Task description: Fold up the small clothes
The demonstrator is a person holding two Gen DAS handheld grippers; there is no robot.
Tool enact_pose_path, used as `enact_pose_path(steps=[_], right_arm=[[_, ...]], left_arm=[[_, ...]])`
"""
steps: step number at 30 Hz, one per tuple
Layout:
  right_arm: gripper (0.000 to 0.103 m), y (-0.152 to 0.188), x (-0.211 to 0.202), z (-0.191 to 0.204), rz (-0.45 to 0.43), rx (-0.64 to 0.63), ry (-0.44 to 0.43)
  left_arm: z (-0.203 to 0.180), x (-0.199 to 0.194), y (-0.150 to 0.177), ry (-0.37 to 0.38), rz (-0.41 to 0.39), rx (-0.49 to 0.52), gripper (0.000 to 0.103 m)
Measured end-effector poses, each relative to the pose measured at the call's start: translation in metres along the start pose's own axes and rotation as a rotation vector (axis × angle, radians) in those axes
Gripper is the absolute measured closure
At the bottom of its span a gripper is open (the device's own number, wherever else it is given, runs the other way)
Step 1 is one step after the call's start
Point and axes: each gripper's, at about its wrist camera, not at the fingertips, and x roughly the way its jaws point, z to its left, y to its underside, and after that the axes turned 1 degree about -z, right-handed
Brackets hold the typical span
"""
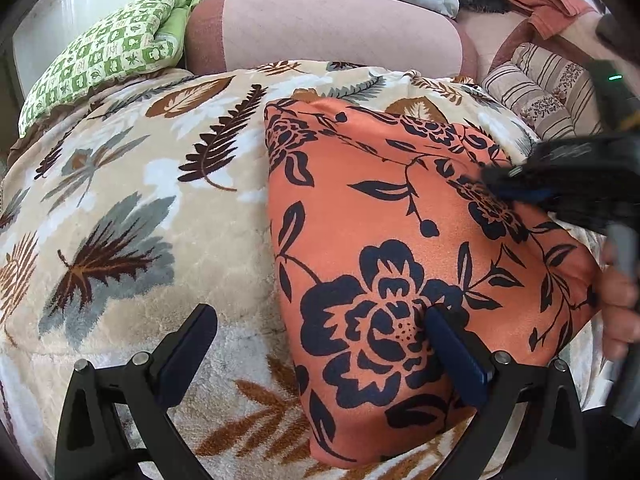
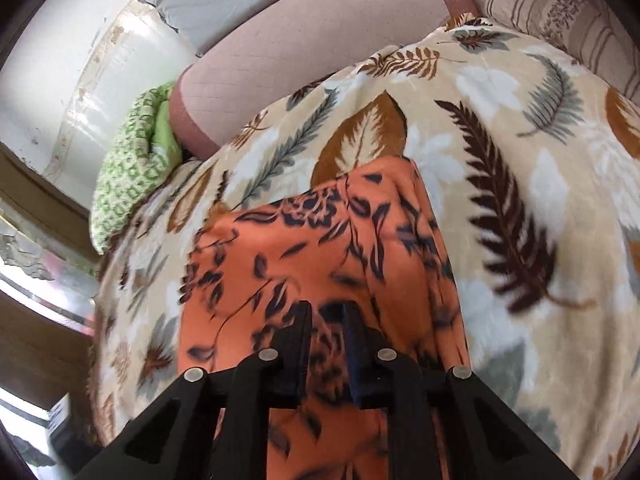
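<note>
Left wrist view, garment: we see one orange floral-print cloth [image 1: 400,264], partly folded, lying right of centre on the leaf-patterned blanket [image 1: 140,208].
Left wrist view, left gripper [image 1: 320,320]: our fingers stand wide apart; the right finger rests over the cloth near its lower edge, the left finger over bare blanket. Nothing is clamped.
Left wrist view, right gripper [image 1: 520,184]: it enters blurred from the right edge, over the cloth's upper right part, with a hand [image 1: 620,304] below it.
Left wrist view, surroundings: one green patterned quilt [image 1: 108,52] upper left, one pink bolster [image 1: 328,28] top centre, one striped cushion [image 1: 552,92] upper right.
Right wrist view, right gripper [image 2: 326,320]: our fingers sit close together with the cloth [image 2: 320,248] between them at lower centre; we judge them pinched on a fold, though blur hides the contact.
Right wrist view, counts: one cloth, one blanket [image 2: 500,160], one quilt [image 2: 132,172] at left, one bolster [image 2: 300,48] above.
Risk: the fabric looks slippery, so the pinched layer may slide out if pulled fast.
Risk: with our left gripper unclamped, the whole cloth may drag across the blanket and skew the fold.
</note>
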Motion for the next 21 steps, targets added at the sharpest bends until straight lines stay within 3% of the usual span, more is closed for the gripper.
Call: enact_pose_path(steps=[1, 3, 11, 15, 21], right_arm=[[0.084, -0.002, 0.014, 0.000, 0.022, -0.011, 0.030], [0.084, 0.000, 0.033, -0.007, 0.050, -0.003, 0.008], [0.084, 0.001, 0.035, -0.003, 0.020, -0.012, -0.023], [0.084, 0.008, 0.005, -0.015, -0.013, 0.019, -0.057], [0.084, 0.040, -0.046, -0.005, -0.073, -0.033, -0.075]], left_arm=[[0.000, 0.001, -0.001, -0.002, 0.003, -0.001, 0.000], [0.000, 0.002, -0.001, 0.000, 0.002, 0.000, 0.000], [-0.002, 0.003, -0.001, -0.006, -0.010, -0.007, 0.000], [-0.004, 0.001, 0.000, -0.021, -0.025, 0.010, 0.000], [-0.004, 0.000, 0.002, -0.027, -0.037, 0.016, 0.000]])
